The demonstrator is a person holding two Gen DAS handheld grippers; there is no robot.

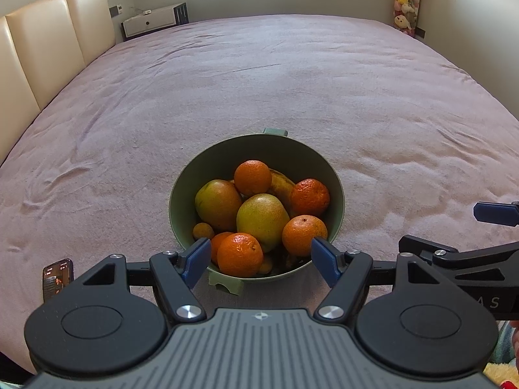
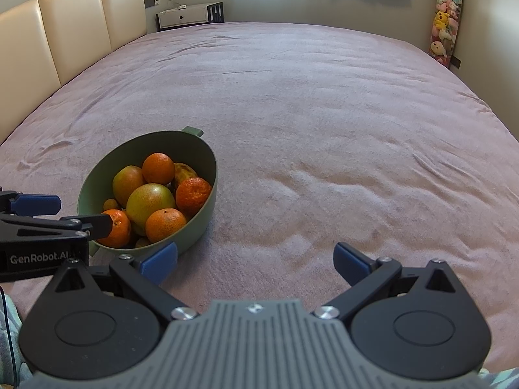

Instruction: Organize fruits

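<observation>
A green bowl [image 1: 185, 188] with small handles sits on the pink bed cover and holds several oranges and pears. An orange [image 1: 240, 254] lies at its near rim and a green-yellow pear [image 1: 262, 217] in the middle. My left gripper [image 1: 261, 261] is open and empty, its blue fingertips on either side of the bowl's near rim. The bowl also shows in the right wrist view [image 2: 198, 223], left of centre. My right gripper [image 2: 256, 261] is open and empty over bare cover, to the right of the bowl.
A pink bed cover [image 1: 324, 97] fills both views. A cream headboard [image 1: 42, 52] runs along the left. A phone [image 1: 56, 278] lies at the near left. A white nightstand [image 1: 152, 22] and a column of plush toys [image 1: 407, 3] stand by the far wall.
</observation>
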